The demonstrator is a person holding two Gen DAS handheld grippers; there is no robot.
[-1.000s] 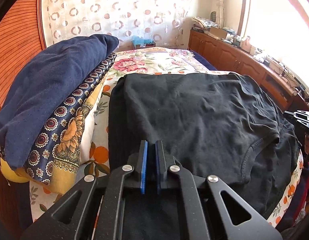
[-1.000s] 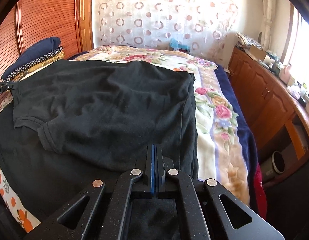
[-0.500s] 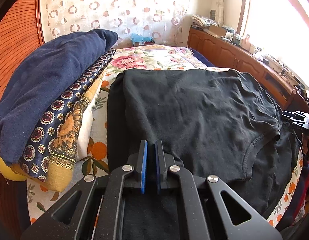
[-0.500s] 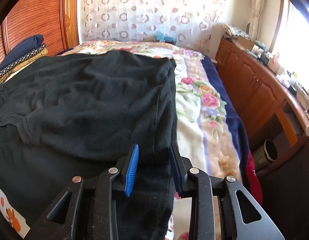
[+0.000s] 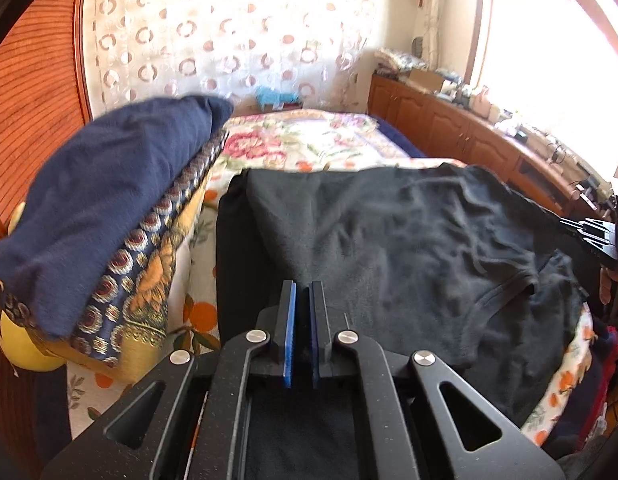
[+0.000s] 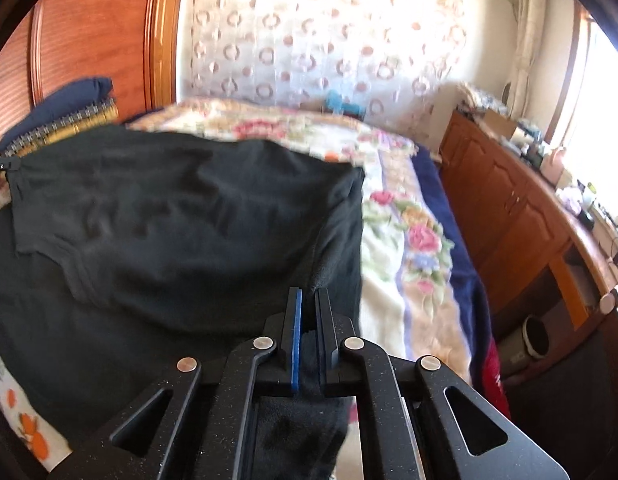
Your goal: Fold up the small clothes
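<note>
Both hand-held grippers [image 5: 303, 296] [image 6: 309, 300] pinch the black shirt [image 5: 389, 240]; only the right view shows a bin [image 6: 537, 336].

Right hand-held gripper [image 6: 307, 300] pinching black garment [image 6: 181, 216]

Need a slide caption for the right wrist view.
Right gripper jaws shut on the black garment edge, over the floral bedspread.

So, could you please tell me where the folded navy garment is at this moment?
The folded navy garment tops the patterned cloth pile on the left in the left wrist view, beside the black garment on the bed.
</note>
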